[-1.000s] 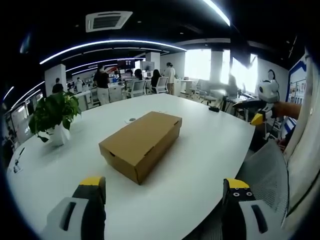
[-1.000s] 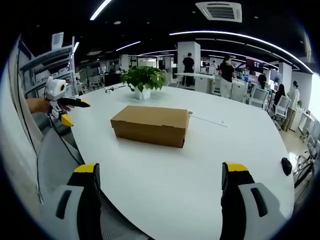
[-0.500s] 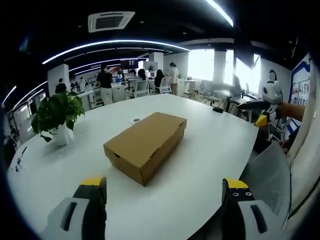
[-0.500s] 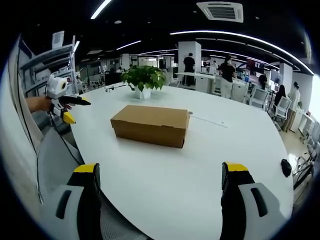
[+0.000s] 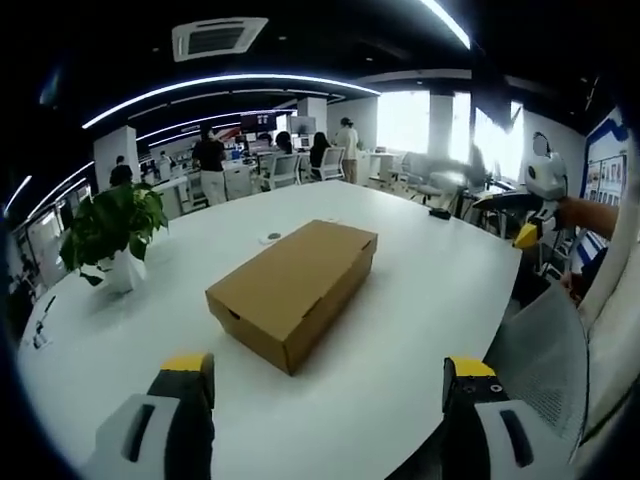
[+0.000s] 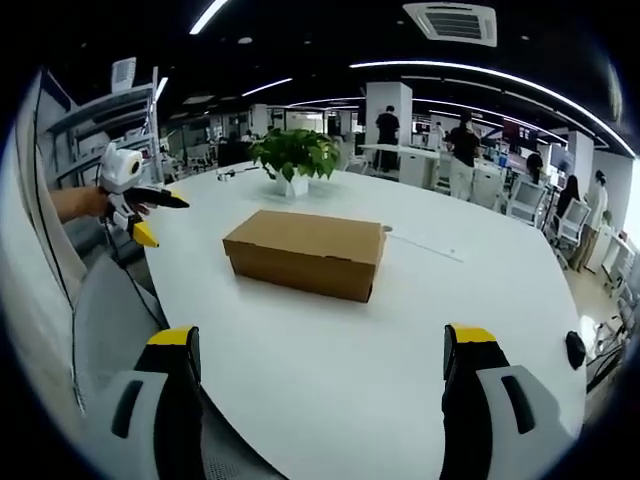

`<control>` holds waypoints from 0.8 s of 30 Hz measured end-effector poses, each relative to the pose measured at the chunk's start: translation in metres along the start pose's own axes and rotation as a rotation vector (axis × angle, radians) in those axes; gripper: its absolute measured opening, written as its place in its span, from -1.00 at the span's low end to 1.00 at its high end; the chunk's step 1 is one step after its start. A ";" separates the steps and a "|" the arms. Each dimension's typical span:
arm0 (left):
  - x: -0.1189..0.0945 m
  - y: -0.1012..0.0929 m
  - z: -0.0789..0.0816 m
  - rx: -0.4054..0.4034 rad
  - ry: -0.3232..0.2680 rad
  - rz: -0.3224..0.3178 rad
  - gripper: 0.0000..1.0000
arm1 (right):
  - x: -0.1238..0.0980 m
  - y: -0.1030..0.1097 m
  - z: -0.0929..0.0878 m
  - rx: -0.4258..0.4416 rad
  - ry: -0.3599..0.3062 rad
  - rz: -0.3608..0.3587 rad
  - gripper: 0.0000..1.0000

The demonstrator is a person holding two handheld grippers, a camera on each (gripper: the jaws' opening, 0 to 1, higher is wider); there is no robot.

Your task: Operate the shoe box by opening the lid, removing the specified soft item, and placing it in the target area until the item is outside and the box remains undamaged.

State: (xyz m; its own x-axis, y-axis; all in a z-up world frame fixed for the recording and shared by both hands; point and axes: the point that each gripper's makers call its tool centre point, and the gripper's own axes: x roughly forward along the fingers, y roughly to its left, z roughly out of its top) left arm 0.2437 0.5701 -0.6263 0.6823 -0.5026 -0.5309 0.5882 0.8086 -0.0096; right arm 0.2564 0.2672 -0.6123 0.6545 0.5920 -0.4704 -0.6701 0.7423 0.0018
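A plain brown cardboard shoe box (image 5: 291,285) (image 6: 305,252) lies on the white table (image 5: 420,290) (image 6: 400,340) with its lid down. What is inside the box is hidden. My left gripper (image 5: 325,425) hovers open over the near table edge, well short of the box. In the right gripper view it comes in from the left, a hand holding it (image 6: 140,212) at the table's left side. My right gripper (image 6: 322,420) is open too, apart from the box, and appears at the right of the left gripper view (image 5: 520,215).
A potted green plant (image 5: 110,235) (image 6: 293,160) stands on the table beyond the box. A small dark object (image 5: 440,212) lies near the far table edge. A grey mesh chair back (image 5: 535,350) is close by. People and desks fill the office behind.
Both views have drifted slightly, so the box sits a little differently in frame. The box itself has not moved and both grippers stay open.
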 end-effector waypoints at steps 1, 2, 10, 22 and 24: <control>0.002 0.000 0.001 0.000 0.001 0.001 0.93 | 0.002 -0.001 0.000 -0.003 0.002 0.003 0.93; 0.003 0.000 0.002 -0.001 0.001 0.002 0.93 | 0.003 -0.001 0.001 -0.005 0.004 0.006 0.92; 0.016 -0.004 0.005 0.005 0.021 0.009 0.89 | 0.014 -0.003 0.003 -0.030 0.029 0.055 0.92; 0.033 -0.003 0.000 -0.002 0.056 0.017 0.87 | 0.033 -0.016 0.003 -0.053 0.063 0.105 0.92; 0.035 -0.002 0.000 -0.005 0.056 0.018 0.87 | 0.037 -0.018 0.004 -0.055 0.064 0.111 0.92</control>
State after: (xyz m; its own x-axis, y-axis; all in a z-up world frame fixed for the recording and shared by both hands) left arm 0.2663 0.5504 -0.6450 0.6675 -0.4703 -0.5773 0.5737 0.8190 -0.0039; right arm 0.2937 0.2770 -0.6264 0.5527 0.6472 -0.5251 -0.7565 0.6539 0.0096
